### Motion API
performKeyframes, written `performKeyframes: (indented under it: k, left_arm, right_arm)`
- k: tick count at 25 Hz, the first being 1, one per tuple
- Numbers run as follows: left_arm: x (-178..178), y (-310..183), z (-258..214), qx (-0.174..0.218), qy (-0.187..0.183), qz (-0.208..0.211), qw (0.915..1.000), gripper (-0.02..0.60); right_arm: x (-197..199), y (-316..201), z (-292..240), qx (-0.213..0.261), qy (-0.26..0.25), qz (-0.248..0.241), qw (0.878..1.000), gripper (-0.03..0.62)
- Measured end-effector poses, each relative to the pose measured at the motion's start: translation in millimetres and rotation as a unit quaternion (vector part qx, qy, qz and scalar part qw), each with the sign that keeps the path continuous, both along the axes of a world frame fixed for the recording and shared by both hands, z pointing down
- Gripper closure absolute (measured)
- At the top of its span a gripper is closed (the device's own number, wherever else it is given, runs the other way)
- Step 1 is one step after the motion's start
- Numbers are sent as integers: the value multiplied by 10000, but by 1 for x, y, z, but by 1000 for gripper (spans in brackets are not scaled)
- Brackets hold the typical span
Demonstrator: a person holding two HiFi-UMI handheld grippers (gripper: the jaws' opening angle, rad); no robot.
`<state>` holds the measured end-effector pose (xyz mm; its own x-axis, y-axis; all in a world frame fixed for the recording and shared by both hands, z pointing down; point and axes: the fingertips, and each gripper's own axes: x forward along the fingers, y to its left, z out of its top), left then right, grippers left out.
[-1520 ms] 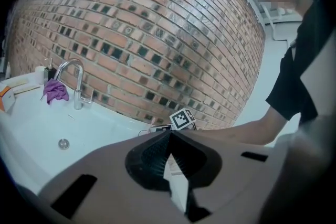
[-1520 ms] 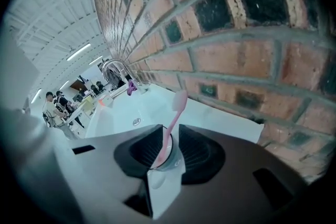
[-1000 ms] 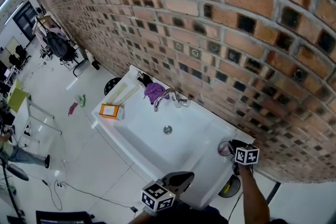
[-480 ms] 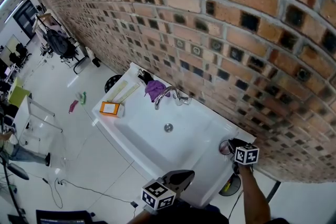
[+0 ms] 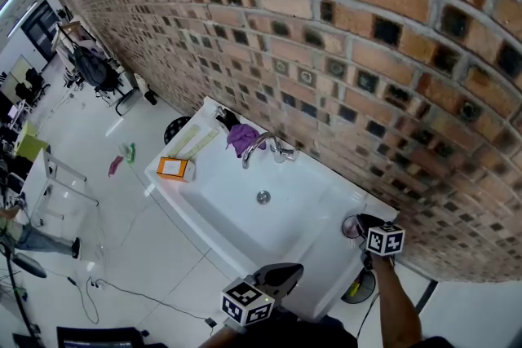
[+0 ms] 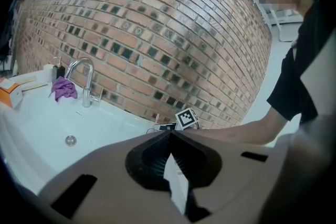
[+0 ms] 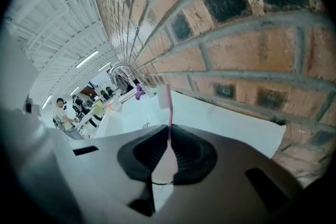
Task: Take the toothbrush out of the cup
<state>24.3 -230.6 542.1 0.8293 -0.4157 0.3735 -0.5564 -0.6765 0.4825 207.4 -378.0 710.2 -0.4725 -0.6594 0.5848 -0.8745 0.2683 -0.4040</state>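
Note:
At the right back corner of the white sink [image 5: 303,218] stands a small cup [image 5: 351,226], and my right gripper [image 5: 364,229] is right at it. In the right gripper view the right gripper [image 7: 169,131] is shut on a pink toothbrush [image 7: 169,113]. The thin handle rises between the jaws and the bristle head [image 7: 164,95] points up and away. A thin curved rim shows below the jaws; the cup itself is mostly hidden. My left gripper [image 5: 287,271] hangs at the sink's front edge, and in its own view the left gripper [image 6: 170,135] is shut on nothing.
A chrome tap [image 5: 259,147] stands at the back of the basin with a purple cloth [image 5: 240,139] beside it, and an orange box [image 5: 174,168] lies at the left end. A drain [image 5: 263,196] sits mid-basin. The brick wall [image 5: 342,53] runs close behind the sink.
Nothing has visibly moved; both grippers stay where they were, with only a slight shift of the head view.

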Motion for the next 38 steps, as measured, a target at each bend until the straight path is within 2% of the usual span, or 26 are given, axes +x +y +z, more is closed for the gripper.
performKeyframes:
  k: [4, 10, 16, 22, 30, 38]
  left_arm:
    - [-1, 2, -2, 23, 7, 20, 10000, 583]
    - [3, 11, -6, 114, 49, 59, 9999, 583]
    - [3, 23, -13, 209, 73, 100, 9997, 583]
    - [7, 41, -19, 359, 97, 132, 9992, 583]
    - [13, 71, -23, 528, 84, 115, 9985, 583]
    - [10, 105, -17, 552, 150, -42, 9984, 583]
  right_arm:
    - [-8, 6, -7, 31, -77, -115, 9999, 583]
    - [-10, 14, -32, 328, -135, -102, 9993, 583]
    - [-9, 22, -69, 772, -118, -86, 9969, 583]
    - [-15, 38, -129, 1334, -236, -169, 9906, 585]
    - [-39, 88, -195, 1871, -526, -390, 9802, 583]
    - [-63, 152, -219, 2090, -609, -703, 9735, 583]
